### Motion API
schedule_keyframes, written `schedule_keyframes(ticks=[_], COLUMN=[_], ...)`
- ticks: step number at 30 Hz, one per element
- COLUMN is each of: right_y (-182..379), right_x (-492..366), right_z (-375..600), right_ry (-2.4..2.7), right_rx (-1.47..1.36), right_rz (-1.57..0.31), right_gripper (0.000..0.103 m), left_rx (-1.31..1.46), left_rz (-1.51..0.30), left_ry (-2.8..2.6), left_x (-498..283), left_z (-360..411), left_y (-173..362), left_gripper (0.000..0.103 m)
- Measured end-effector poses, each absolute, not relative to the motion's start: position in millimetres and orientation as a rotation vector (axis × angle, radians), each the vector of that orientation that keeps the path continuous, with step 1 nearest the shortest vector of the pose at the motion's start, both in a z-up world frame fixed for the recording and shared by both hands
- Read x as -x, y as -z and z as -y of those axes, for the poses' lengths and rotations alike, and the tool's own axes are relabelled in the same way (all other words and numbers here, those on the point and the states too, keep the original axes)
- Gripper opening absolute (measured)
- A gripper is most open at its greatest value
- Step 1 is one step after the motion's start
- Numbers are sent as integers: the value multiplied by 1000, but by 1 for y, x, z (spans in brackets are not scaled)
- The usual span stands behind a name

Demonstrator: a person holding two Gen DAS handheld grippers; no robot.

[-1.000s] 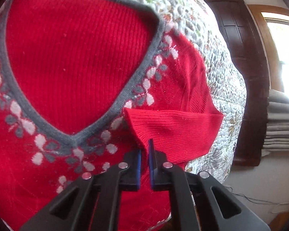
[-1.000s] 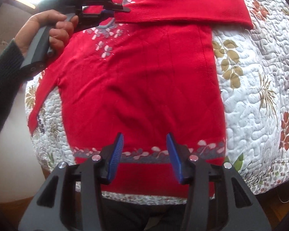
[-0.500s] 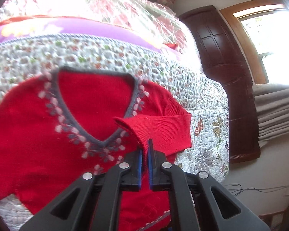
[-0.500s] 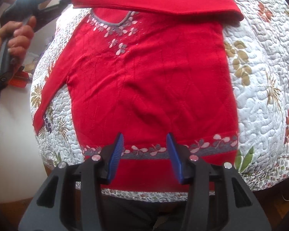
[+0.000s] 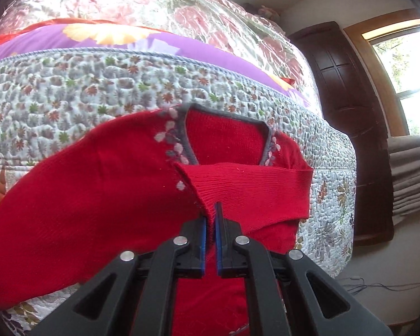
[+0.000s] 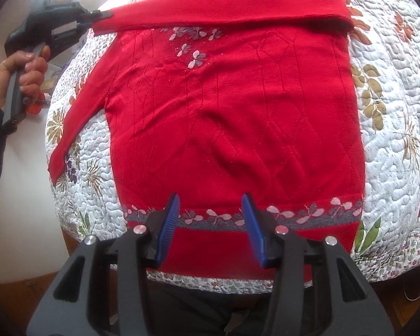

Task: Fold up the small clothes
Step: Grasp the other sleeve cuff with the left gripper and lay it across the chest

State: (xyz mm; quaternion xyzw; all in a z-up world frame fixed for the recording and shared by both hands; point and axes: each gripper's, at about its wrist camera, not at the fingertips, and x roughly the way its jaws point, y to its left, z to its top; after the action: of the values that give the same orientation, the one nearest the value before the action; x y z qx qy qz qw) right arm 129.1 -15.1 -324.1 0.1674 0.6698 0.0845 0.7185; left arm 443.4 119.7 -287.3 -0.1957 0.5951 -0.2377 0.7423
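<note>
A red knit sweater [image 6: 232, 106] with a grey V-neck and a flowered hem band lies flat on the quilted bedspread [image 6: 392, 128]. One sleeve [image 6: 224, 8] is folded across the chest and stretched out past the sweater's left side. My left gripper [image 5: 210, 218] is shut on that sleeve's cuff [image 5: 207, 204]; the same gripper [image 6: 98, 16] shows at the upper left of the right wrist view, held by a hand [image 6: 28, 67]. The other sleeve [image 6: 75, 128] lies straight down the left side. My right gripper [image 6: 210, 224] hovers open over the hem band, holding nothing.
The bed's near edge and left edge are close to the sweater. Folded quilts [image 5: 142, 22] and a purple flowered blanket [image 5: 70, 39] are piled behind the neckline. A dark wooden door [image 5: 347, 106] and a window [image 5: 400, 56] stand to the right, with cables on the floor [image 5: 361, 282].
My left gripper has pulled the cuff away to the left and backed off from the neckline, drawing the sleeve out across the chest. My right gripper has stayed open above the hem.
</note>
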Motion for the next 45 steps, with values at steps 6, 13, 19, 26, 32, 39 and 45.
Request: schedule_keyframes(ticks=[6,13,19,26,32,39,45], right_y=[327,330,333,335,337,341,339], right_x=[-131,-130,-130,-130,-130,-131,-134], right_z=[15,13,11,7,7,9,9], right_ry=[-187,-190,-194,-198,-196,-194,-205], right_rx=[-369,-366,-362,-360,-362,-361,-352], right_rz=[-1488,-1498,-1505,-1512,-1518,-1529,-1526], right_gripper=[46,46,46,46,46,46,46], left_rx=[421,444,459,466,472,487,538], left_rz=[-1322,-1336,-1352,-1366,-1382,-1401,-1338], left_ry=[483,426,389,360,347,328,228], left_x=[-443,-443,-443,-443,-442,-440,-432], left_z=[-132,-161,-182,-193,-198,-201,-216], left_y=[304,323,336,351,363,388,374], left_gripper=[4,4,4,4,4,5,15])
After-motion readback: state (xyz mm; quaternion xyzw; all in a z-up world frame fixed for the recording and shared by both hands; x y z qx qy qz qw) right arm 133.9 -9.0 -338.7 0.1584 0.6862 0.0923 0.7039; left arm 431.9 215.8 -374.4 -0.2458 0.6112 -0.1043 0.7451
